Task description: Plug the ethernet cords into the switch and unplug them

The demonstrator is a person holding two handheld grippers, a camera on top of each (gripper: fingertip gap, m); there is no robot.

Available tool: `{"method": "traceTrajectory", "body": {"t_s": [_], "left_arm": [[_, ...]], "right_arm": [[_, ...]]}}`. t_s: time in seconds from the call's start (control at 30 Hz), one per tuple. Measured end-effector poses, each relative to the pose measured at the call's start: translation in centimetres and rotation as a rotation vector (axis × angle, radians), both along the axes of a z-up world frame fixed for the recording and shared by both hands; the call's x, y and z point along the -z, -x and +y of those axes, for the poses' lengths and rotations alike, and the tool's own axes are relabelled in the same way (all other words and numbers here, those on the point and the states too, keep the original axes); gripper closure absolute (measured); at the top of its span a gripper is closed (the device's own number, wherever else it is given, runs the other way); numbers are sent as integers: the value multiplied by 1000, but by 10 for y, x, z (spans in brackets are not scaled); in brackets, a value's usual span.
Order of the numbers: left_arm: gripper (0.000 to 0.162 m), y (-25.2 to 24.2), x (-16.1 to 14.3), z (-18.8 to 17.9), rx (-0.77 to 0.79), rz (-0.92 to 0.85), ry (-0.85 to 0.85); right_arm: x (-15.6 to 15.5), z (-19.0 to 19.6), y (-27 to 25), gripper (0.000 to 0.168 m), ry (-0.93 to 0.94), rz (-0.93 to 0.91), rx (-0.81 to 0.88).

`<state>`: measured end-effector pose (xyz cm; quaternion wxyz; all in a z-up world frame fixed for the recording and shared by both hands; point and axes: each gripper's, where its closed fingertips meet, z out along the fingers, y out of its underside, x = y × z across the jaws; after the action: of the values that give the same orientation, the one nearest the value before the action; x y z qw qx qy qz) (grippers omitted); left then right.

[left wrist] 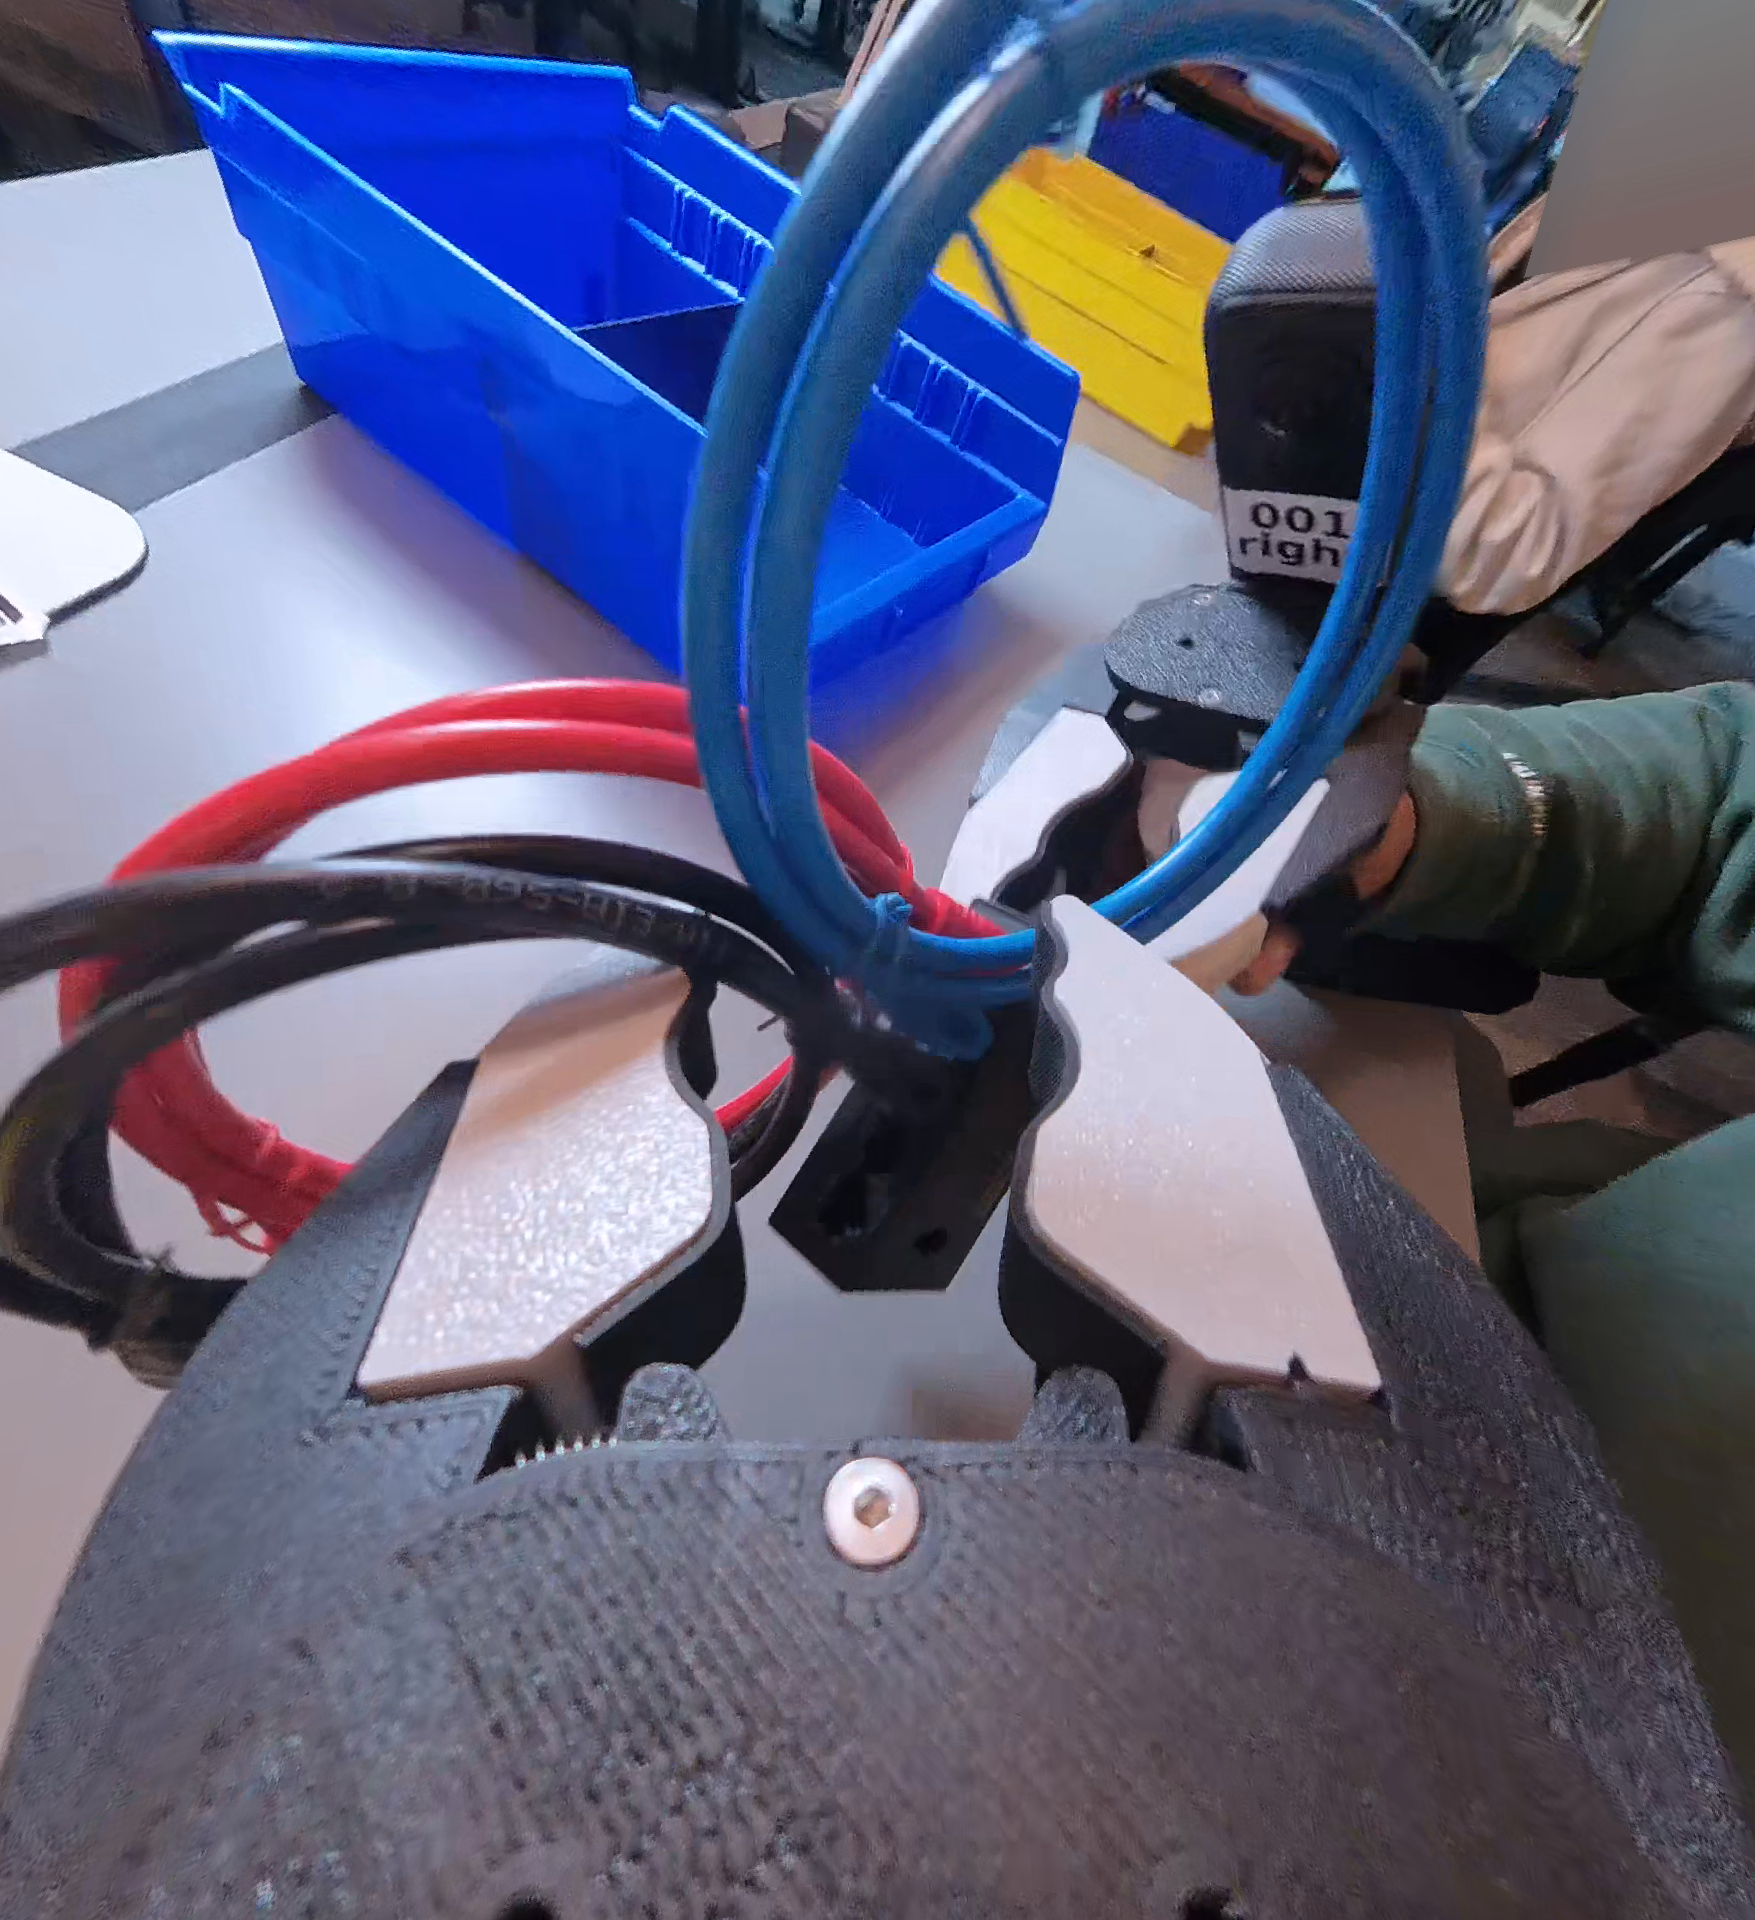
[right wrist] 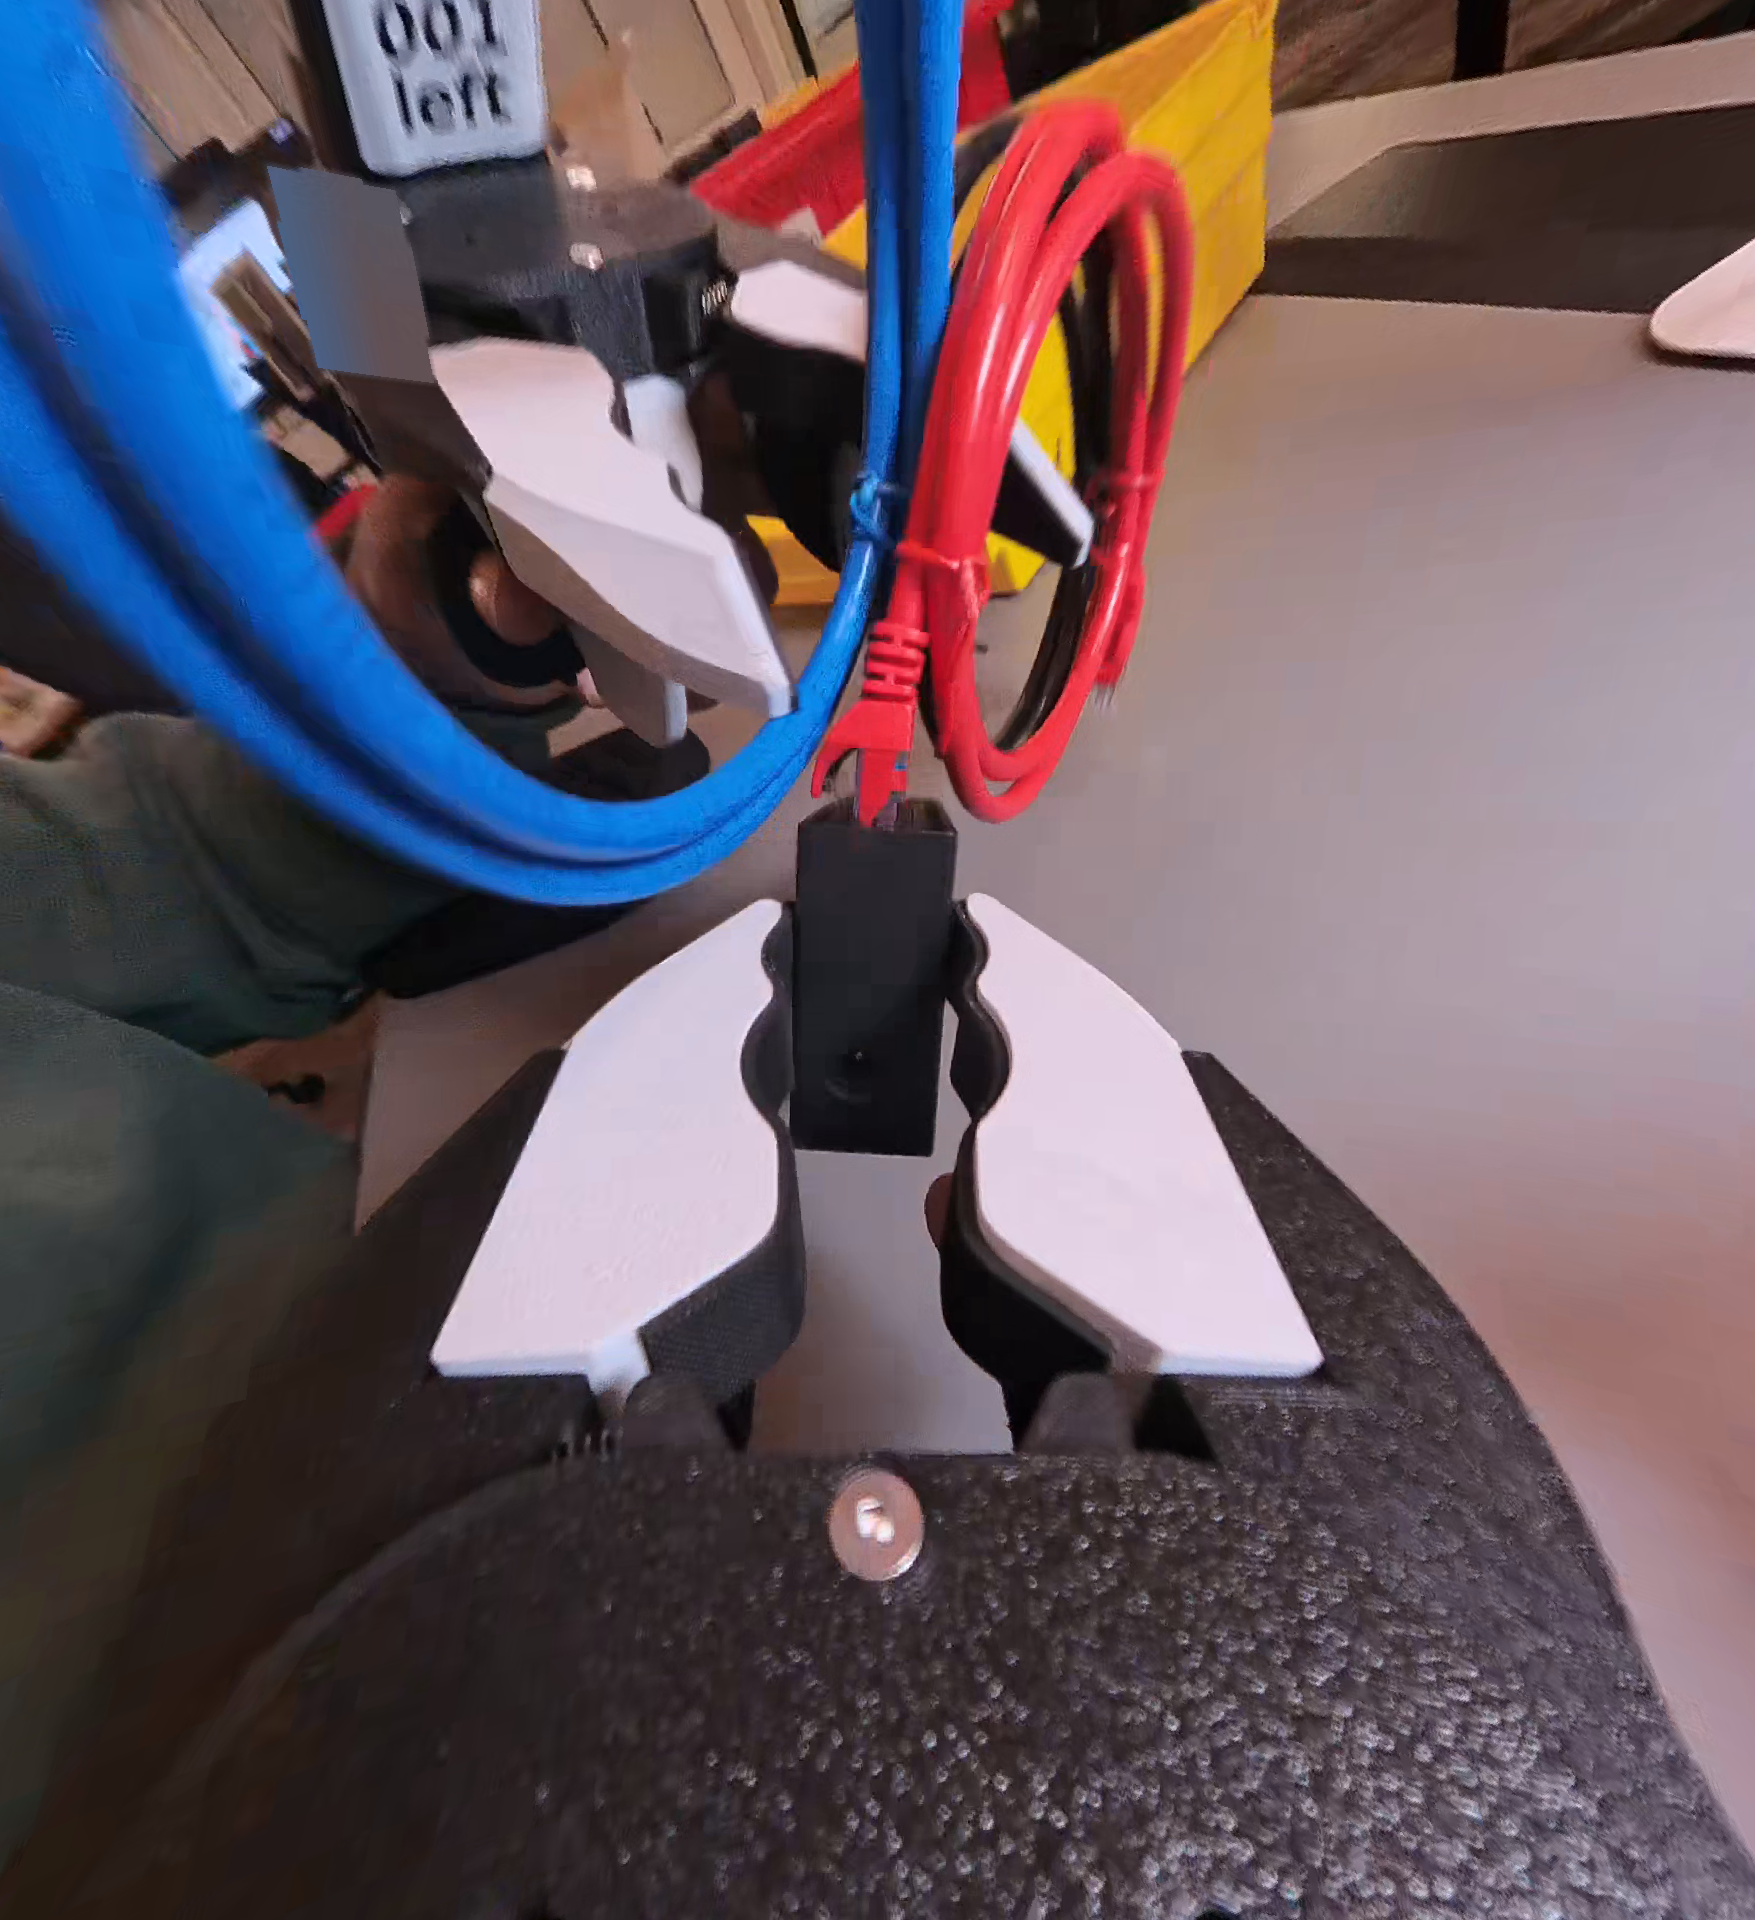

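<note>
The grey counter (left wrist: 312, 582) fills the left of the left wrist frame, a blue bin (left wrist: 540, 343) at upper centre, and the coiled blue cord (left wrist: 748, 582), red cord (left wrist: 499, 717) and black cord (left wrist: 229, 914) loop mid-frame, light and springy, likely to tug sideways. My right hand-held gripper (right wrist: 873, 1023) is clamped on the small black switch (right wrist: 873, 977) at centre of the right wrist frame, rigid and light, best held by its flat sides, the red plug (right wrist: 878, 727) seated in its top. My left hand-held gripper (left wrist: 868, 1049) stands apart around the cord ends; each gripper carries a white tag with writing.
</note>
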<state>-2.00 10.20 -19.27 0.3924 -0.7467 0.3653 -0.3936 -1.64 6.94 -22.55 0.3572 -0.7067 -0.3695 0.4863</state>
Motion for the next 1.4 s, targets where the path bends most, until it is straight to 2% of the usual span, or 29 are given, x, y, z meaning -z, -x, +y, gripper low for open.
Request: {"method": "traceTrajectory", "body": {"t_s": [0.13, 0.27, 0.4, 0.47, 0.57, 0.63, 0.7, 0.77, 0.83, 0.93, 1.07, 1.1, 1.27, 1.33, 1.4], "left_arm": [[103, 12, 4, -12, 43, -51, -1], [109, 23, 9, -24, 70, -78, -35], [114, 19, 30, -54, 220, -78, 123], [110, 11, 46, -68, 269, -60, 205], [93, -11, 65, -72, 261, -67, 262], [81, -26, 61, -70, 247, -156, 291], [81, -35, 44, -62, 223, -281, 295], [98, -36, 23, -55, 216, -413, 284], [133, -29, 9, -56, 247, -469, 229], [132, -18, 11, -54, 216, -375, 173], [133, 3, 26, -56, 223, -177, 245], [133, 10, 30, -57, 229, -143, 265], [132, 37, 47, -65, 265, 28, 319], [133, 41, 52, -72, 316, 90, 316], [132, 41, 56, -79, 365, 153, 318]], "right_arm": [[-18, 4, -14, 141, -18, 62, 22], [-26, 13, -28, 141, 2, 109, 39], [-29, 23, -34, 141, 53, 168, 71], [-33, 27, -36, 141, 81, 232, 85], [-47, 27, -37, 141, 102, 372, 84], [-55, 21, -34, 141, 96, 450, 68], [-62, 13, -29, 141, 85, 522, 46], [-66, 6, -23, 141, 94, 575, 24], [-63, 4, -18, 141, 96, 562, 14], [-50, 3, -13, 141, 150, 490, -13], [-36, 13, -18, 139, 122, 346, 28], [-36, 20, -25, 132, 88, 307, 62], [-79, 53, -75, 113, -135, 275, 260], [-104, 51, -86, 113, -319, 211, 295], [-117, 33, -76, 120, -482, 80, 217]]}}
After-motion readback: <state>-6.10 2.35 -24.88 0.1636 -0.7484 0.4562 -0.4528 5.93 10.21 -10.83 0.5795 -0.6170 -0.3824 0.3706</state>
